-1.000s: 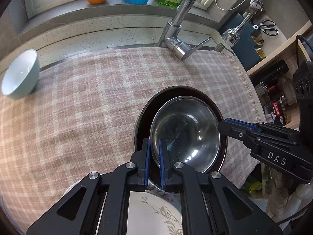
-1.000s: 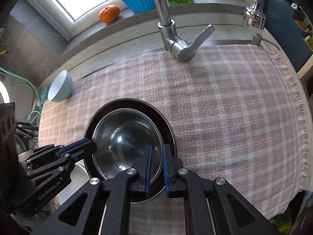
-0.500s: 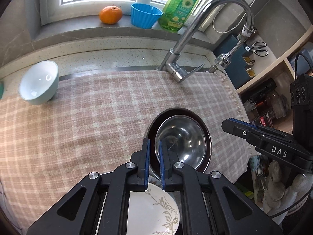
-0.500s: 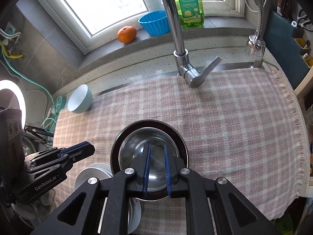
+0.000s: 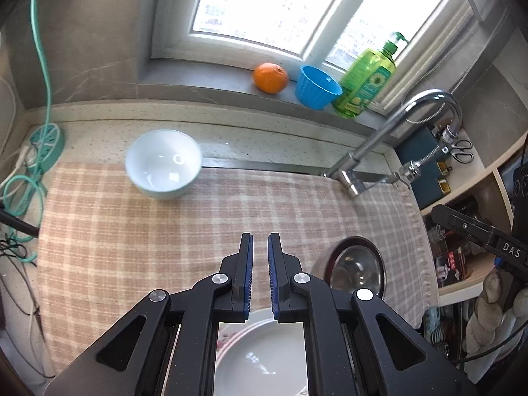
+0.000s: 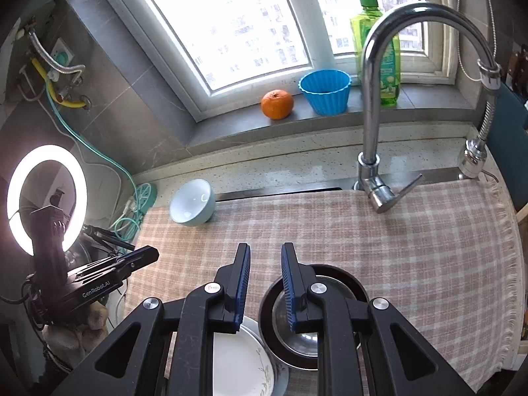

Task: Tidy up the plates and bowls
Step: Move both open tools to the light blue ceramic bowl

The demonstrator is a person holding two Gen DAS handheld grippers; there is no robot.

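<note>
With the steel bowl [image 6: 297,323] nested in the dark bowl [image 6: 349,283], the blue bowl [image 6: 192,202] sits apart w/ no stack. Left tool [image 5: 260,257] is pressed nearly together & empty; right tool [image 6: 264,277], jaws just opening, grips nothing.

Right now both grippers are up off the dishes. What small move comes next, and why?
Probably carry the left gripper, shut and empty, toward the light blue bowl. That bowl sits alone at the far edge of the checked cloth, while the steel bowl already nests in the dark bowl.

**A home kitchen by the window**

We see a speckled worktop [image 6: 280,165] with a chrome tap [image 6: 373,105] – dish soap [image 6: 389,66], an orange [image 6: 277,104] and a blue cup [image 6: 325,90] on the sill, bowls and plates on a checked cloth [image 6: 363,231].
</note>
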